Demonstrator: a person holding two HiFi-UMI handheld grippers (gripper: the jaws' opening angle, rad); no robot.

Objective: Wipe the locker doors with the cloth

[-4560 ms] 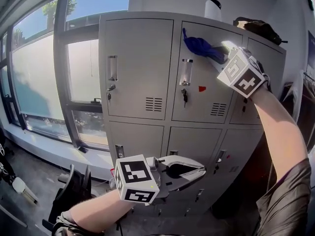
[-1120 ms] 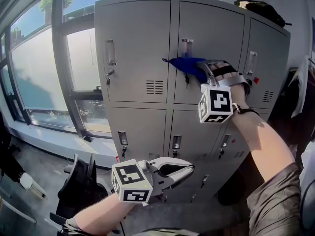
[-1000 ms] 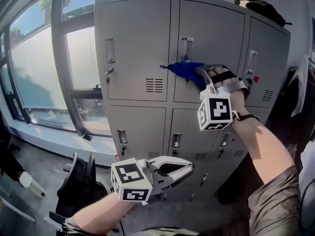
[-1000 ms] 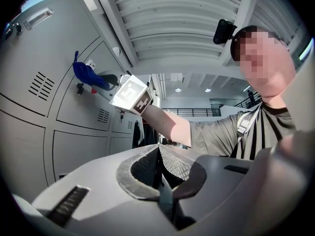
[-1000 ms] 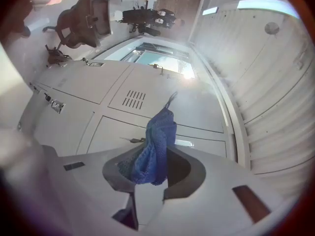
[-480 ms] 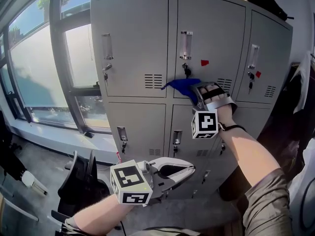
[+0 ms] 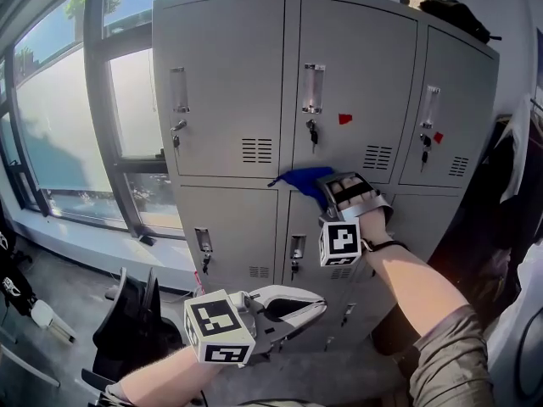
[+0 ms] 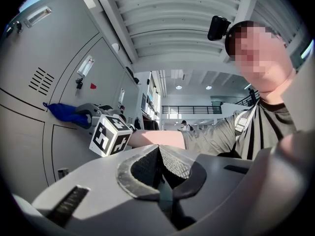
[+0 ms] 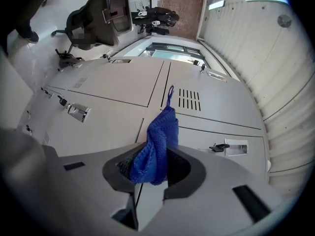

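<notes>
A grey bank of lockers [image 7: 229, 83] fills the head view. My right gripper [image 7: 327, 186] is shut on a blue cloth [image 7: 304, 178], which it presses against the bottom edge of the upper middle locker door [image 7: 356, 66]. In the right gripper view the blue cloth [image 9: 153, 149] bunches between the jaws, its tip lying on the door near the vent slots [image 9: 190, 99]. My left gripper [image 7: 318, 305] hangs low in front of the bottom lockers, shut and holding nothing. In the left gripper view the cloth [image 8: 66, 113] shows at far left.
Large windows [image 7: 59, 134] stand left of the lockers, with a black office chair [image 7: 131, 320] below them. A dark bag [image 7: 445, 15] lies on top of the lockers. Each door has a handle and a key lock [image 7: 312, 131]. Dark clothing hangs at the right edge [image 7: 517, 193].
My right gripper has carried the cloth down the upper middle door, from beside the handle to the door's bottom edge. The left gripper has stayed low and shut.
</notes>
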